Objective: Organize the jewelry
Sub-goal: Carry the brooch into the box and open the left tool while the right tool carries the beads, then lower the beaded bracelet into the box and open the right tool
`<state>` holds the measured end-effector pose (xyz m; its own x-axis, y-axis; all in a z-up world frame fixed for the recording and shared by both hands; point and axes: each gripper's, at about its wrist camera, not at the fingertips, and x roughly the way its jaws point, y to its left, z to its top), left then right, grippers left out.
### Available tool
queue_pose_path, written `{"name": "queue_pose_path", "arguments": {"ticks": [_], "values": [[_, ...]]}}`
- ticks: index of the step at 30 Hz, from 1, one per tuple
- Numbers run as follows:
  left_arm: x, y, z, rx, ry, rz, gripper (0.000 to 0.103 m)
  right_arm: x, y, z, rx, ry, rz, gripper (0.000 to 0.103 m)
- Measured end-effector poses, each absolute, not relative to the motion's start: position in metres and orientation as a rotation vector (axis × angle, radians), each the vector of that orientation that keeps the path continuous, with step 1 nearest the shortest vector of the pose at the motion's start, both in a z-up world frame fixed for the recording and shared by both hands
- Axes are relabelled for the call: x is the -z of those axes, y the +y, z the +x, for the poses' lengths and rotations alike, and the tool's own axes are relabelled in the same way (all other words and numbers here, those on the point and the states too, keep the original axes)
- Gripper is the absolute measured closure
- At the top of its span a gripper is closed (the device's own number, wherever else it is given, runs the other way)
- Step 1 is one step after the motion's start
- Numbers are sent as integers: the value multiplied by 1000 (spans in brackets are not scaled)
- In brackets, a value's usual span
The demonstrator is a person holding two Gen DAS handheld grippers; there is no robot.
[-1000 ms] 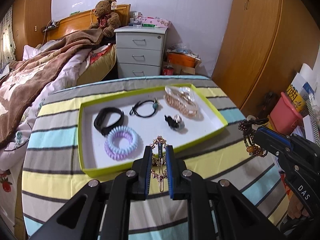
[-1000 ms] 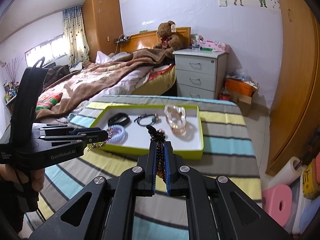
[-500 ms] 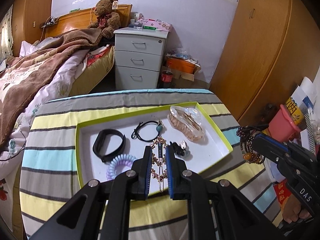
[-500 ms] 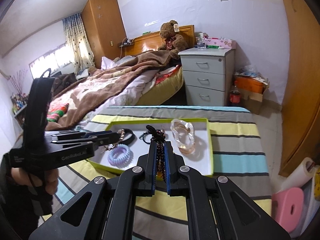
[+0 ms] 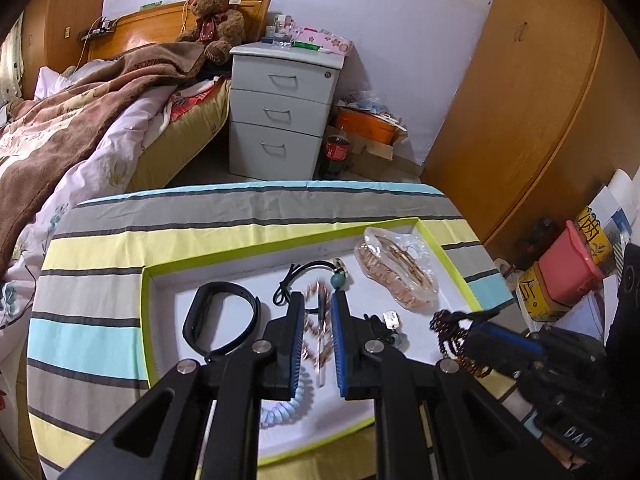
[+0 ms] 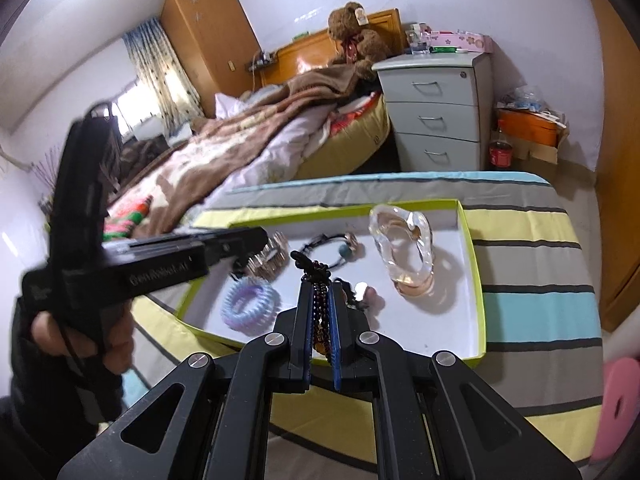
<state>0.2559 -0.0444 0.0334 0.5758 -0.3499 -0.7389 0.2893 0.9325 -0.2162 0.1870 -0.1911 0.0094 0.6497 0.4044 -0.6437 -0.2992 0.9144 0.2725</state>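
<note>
A shallow green-rimmed white tray [image 5: 158, 272] lies on the striped table. In it are a black band [image 5: 220, 320], a black cord bracelet [image 5: 308, 276], a bagged gold chain [image 5: 396, 270], a pastel coil hair tie [image 6: 250, 300] and a small clip [image 5: 390, 322]. My left gripper [image 5: 317, 300] hovers over the tray with its jaws slightly apart; the gold hair clip [image 5: 320, 332] is blurred between them, seemingly loose. My right gripper [image 6: 320, 286] is shut on a dark bead bracelet [image 6: 318, 276] above the tray's near edge; it also shows in the left wrist view [image 5: 448, 326].
A bed [image 5: 80, 128] stands left of the table. A white drawer unit [image 5: 280, 112] stands behind it. Wooden wardrobe doors [image 5: 532, 100] are on the right. Pink and yellow containers [image 5: 560, 280] sit off the table's right edge.
Both grippers moved forward over the tray. The left jaws have parted a little and the gold hair clip now looks blurred and loose. The right gripper still holds the bead bracelet.
</note>
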Motion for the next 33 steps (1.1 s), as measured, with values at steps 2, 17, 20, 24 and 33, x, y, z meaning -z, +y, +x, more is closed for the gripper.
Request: {"name": "queue_pose_path", "arguments": {"ticks": [2,17,20,24,33], "values": [[-29,-45,258,374,888,-83,89,-6,-190,189,-390,772,113,96],[-3,-46,268,365,943,-85,89,15,-187,199,-355,828,23,96],[-1,-46,268,367,946,-86,89,17,-184,199,-360,838,7,96],[1,-46,268,361,955,-92,89,20,-181,200,-381,855,6,96],[1,-47,266,371,950,-93,89,23,-175,200,-412,885,-7,96]]}}
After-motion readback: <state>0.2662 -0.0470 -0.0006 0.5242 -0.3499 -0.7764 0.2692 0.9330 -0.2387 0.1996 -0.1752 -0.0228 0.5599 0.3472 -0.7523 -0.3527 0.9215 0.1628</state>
